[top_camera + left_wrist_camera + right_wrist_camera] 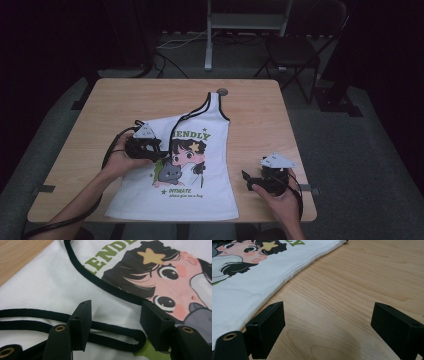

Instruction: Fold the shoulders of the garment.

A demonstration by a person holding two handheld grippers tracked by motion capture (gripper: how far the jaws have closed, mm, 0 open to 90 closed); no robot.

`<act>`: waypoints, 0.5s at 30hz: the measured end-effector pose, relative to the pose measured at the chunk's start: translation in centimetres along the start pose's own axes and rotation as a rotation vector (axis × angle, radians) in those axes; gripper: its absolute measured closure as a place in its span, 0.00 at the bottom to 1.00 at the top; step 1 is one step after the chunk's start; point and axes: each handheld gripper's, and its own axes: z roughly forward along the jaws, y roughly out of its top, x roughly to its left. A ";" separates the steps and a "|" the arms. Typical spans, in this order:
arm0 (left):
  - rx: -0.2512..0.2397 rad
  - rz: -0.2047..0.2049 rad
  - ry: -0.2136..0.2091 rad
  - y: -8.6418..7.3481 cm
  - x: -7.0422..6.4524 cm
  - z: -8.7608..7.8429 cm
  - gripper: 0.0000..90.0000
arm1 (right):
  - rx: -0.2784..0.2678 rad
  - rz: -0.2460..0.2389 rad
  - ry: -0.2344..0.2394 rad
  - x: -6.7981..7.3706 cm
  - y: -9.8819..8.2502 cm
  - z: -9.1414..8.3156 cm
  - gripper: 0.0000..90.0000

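Note:
A white tank top (216,196) with black trim and a cartoon girl print lies flat on the wooden table (110,105). Its left shoulder is folded over onto the chest, and the other strap (214,100) reaches toward the far edge. My left gripper (161,153) rests over the folded part, open. In the left gripper view the black strap loop (117,336) lies on the cloth between the parted jaws of my left gripper (117,326), and the pads stand apart from it. My right gripper (246,177) (327,332) is open over bare wood, just right of the shirt's side hem (294,271).
A small grey round disc (222,92) sits at the table's far edge near the strap. A dark chair (292,52) and a white stand (208,45) with cables are on the floor beyond. Bare wood lies left and right of the shirt.

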 end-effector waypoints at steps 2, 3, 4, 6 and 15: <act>0.004 0.003 0.000 -0.1 0.0 0.0 0.46 | 0.000 -0.001 0.000 0.0 0.0 0.0 0.13; 0.002 -0.003 -0.002 -0.1 0.0 0.1 0.46 | 0.001 -0.001 0.000 0.0 0.0 0.0 0.12; 0.002 -0.004 -0.002 -0.1 0.0 0.1 0.46 | 0.001 -0.001 0.000 0.0 0.0 0.0 0.13; 0.005 0.002 0.001 -0.1 -0.1 0.0 0.46 | 0.000 -0.001 0.000 0.0 0.0 0.0 0.13; 0.006 0.003 0.000 -0.2 -0.4 0.0 0.46 | 0.002 -0.001 0.001 0.0 0.0 0.0 0.13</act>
